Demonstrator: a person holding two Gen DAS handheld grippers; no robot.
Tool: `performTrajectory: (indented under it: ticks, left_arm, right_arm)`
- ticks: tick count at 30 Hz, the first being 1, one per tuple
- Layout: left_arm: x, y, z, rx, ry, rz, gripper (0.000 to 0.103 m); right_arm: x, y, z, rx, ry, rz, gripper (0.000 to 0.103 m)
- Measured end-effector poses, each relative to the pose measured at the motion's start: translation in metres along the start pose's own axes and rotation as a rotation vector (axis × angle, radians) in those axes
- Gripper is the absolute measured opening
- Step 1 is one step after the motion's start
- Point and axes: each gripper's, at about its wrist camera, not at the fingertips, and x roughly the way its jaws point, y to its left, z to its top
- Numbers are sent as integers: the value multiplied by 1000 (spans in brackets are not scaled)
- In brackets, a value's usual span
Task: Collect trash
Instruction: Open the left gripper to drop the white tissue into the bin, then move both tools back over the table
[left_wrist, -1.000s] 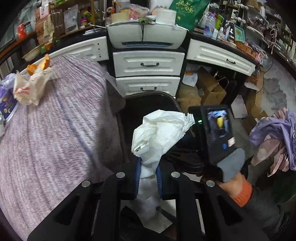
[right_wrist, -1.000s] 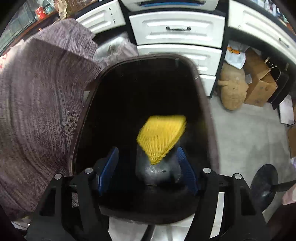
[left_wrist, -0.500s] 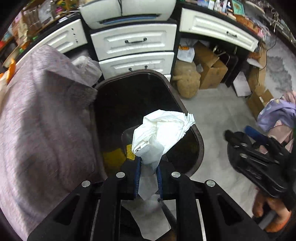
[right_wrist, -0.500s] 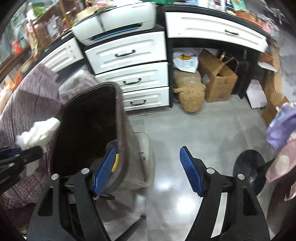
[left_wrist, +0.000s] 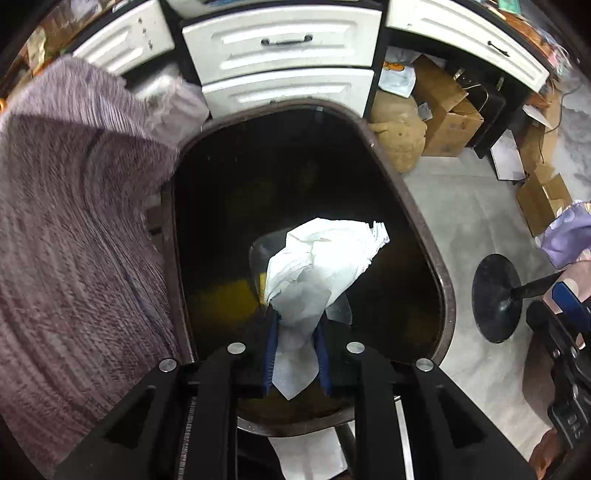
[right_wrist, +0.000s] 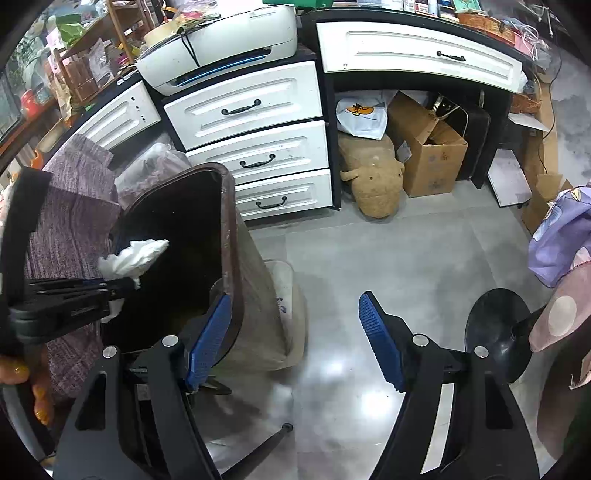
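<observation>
White crumpled tissue, dark brown bin, blue fingers, mottled purple-grey cloth, white drawers.

The left gripper has been brought from beside the table to above the dark brown plastic trash bin, its jaws opening around the crumpled white tissue paper between them. The right gripper has been withdrawn toward three o'clock, over grey floor, emptied of yellow foam netting.
</observation>
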Motion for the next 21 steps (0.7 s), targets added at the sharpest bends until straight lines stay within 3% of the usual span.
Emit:
performTrajectory:
  ticks: [2,4,6,12,15,21]
  left_arm:
    - [2,0,-1,2,14,-2,43]
    - [-2,-2,-4,14,-4,6,76]
    - [-7,-3,-7,26,-29,10,84]
    - [-27,-8,-21,71,-53,5,89]
    - [-40,-7,-29,72,-76,-1,90]
    - [-73,-5,-40,55,-169,-6,91]
  right_arm:
    - [-1,2,0,-3,-2,3,71]
    - [-2,3,0,-3,-1,4,71]
    - [-4,2,0,-1,-3,1,71]
    - [-8,-1,3,11,-11,1,72]
    - [-12,-2,4,14,-26,-2,79]
    - [-19,0,7,10,-36,11,81]
